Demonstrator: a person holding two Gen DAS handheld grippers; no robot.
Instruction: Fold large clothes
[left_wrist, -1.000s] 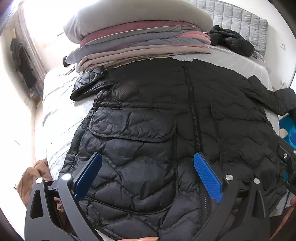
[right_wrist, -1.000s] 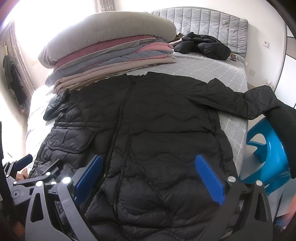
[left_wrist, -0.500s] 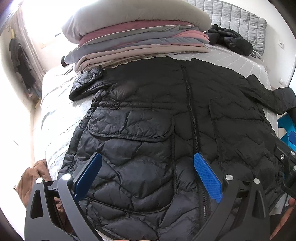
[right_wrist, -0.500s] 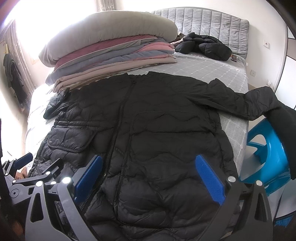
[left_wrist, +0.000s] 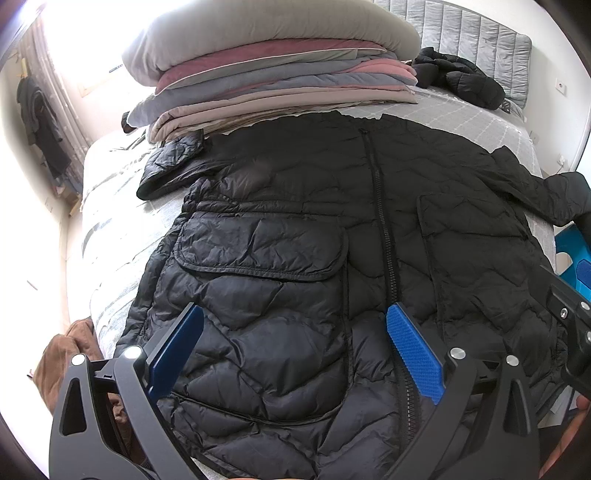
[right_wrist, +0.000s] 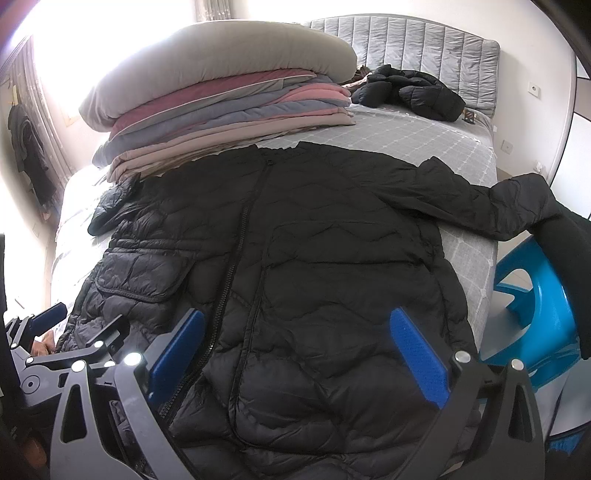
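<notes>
Hovering: left tool (left_wrist: 291, 343) and right tool (right_wrist: 295, 345) hang over the hem, both spread wide, pinching nothing.
Jacket: black puffer jacket (right_wrist: 314, 258) lies flat and zipped, filling frame centre on the bed (right_wrist: 424, 136).
Sleeves: one sleeve (right_wrist: 491, 206) trails off the bed at right toward the blue stool (right_wrist: 535, 314); the other bunches at upper left.
Risk: slick padded fabric may slip from a shallow pinch; the dangling sleeve could drag the fold askew.
Crowding: folded bedding stack (left_wrist: 277, 74) touches the collar and may snag.
</notes>
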